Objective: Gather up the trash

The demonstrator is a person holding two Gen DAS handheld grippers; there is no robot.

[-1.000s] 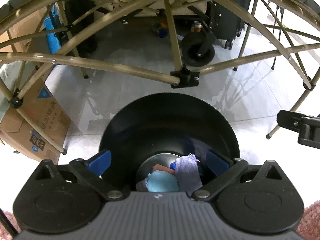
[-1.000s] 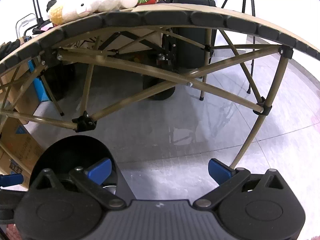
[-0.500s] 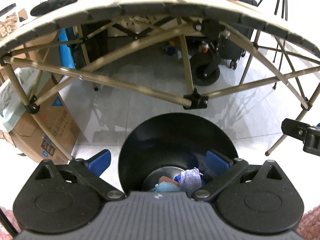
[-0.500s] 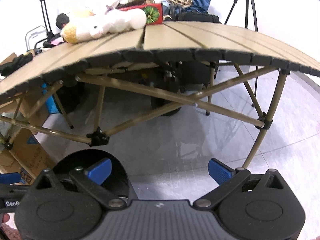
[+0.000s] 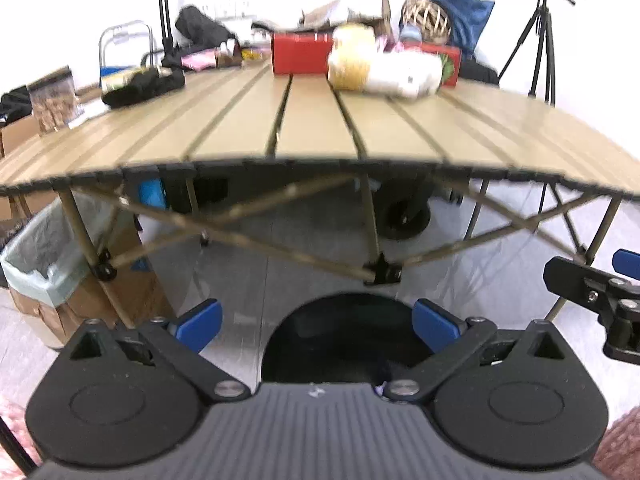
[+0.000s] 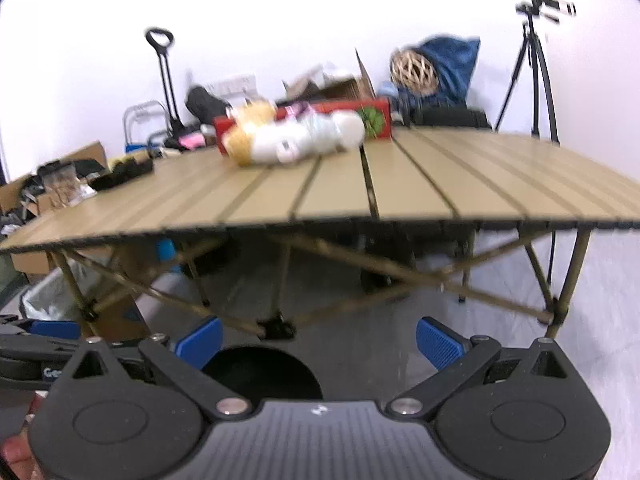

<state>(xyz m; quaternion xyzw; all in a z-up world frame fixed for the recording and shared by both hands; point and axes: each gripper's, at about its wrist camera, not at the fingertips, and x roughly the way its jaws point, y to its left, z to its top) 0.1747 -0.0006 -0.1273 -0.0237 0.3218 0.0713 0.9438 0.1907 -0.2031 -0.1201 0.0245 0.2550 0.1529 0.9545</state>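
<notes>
Left wrist view: your left claw [image 5: 316, 326] hangs open and empty above the round black trash bin [image 5: 344, 334], as does your right claw [image 6: 318, 342]. No loose trash shows on the tan slatted worktop [image 5: 312, 120], so collecting looks nearly done.

Tan slatted bench [image 5: 312, 120] | red box [image 5: 302, 53] | white-and-yellow plush toy [image 6: 288, 138] | black bin [image 5: 344, 336] | blue-padded black tools [image 5: 316, 326]
</notes>
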